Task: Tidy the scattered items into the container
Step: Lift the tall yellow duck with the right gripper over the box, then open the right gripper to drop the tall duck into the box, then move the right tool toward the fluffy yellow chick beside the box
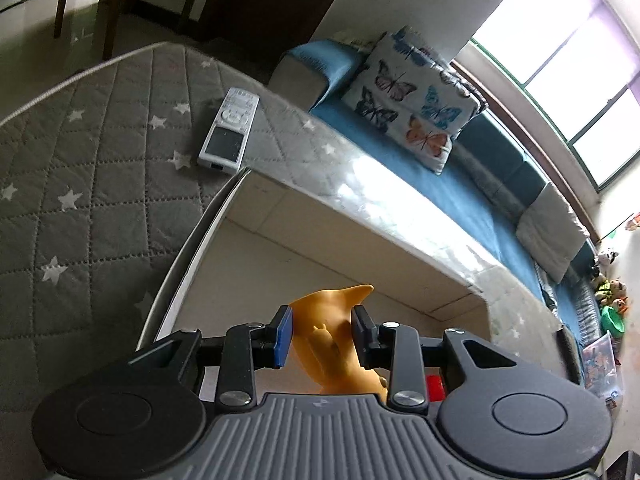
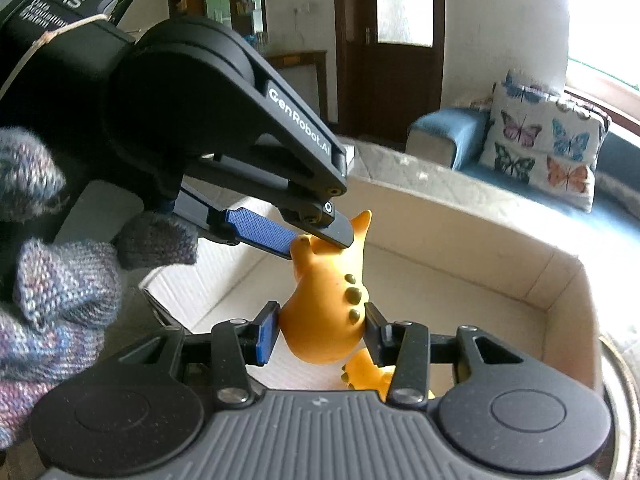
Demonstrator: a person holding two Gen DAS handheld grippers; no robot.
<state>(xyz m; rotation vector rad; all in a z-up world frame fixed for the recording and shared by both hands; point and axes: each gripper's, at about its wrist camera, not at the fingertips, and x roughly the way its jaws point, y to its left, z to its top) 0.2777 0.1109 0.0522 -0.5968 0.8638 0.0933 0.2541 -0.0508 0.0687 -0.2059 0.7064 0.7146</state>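
1. At about ten o'clock in the left wrist view, a slim white remote control with a dark screen [image 1: 229, 133] lies on the grey quilted mat with white stars [image 1: 88, 184]. It is outside the container, so I judge it is one item not yet tidied.
2. The shallow open cardboard box with pale walls [image 1: 256, 200] stands on the mat just beside the remote, and its floor looks bare as far as I can see.
3. The left gripper [image 1: 322, 336] pinches the upper part of the orange rubber dinosaur toy [image 1: 332, 344] between its two pads. In the right wrist view this gripper comes in from ten o'clock, held by a hand in a knitted glove [image 2: 60, 280].
4. The right gripper [image 2: 320, 334] pinches the round body of the same toy [image 2: 320, 320], at about six o'clock of its own view.
5. The toy hangs over the box interior, held by both grippers, and I cannot tell if it touches the floor.
6. My judgement: the task is at an early stage. The toy must be released into the box, then the remote must follow.
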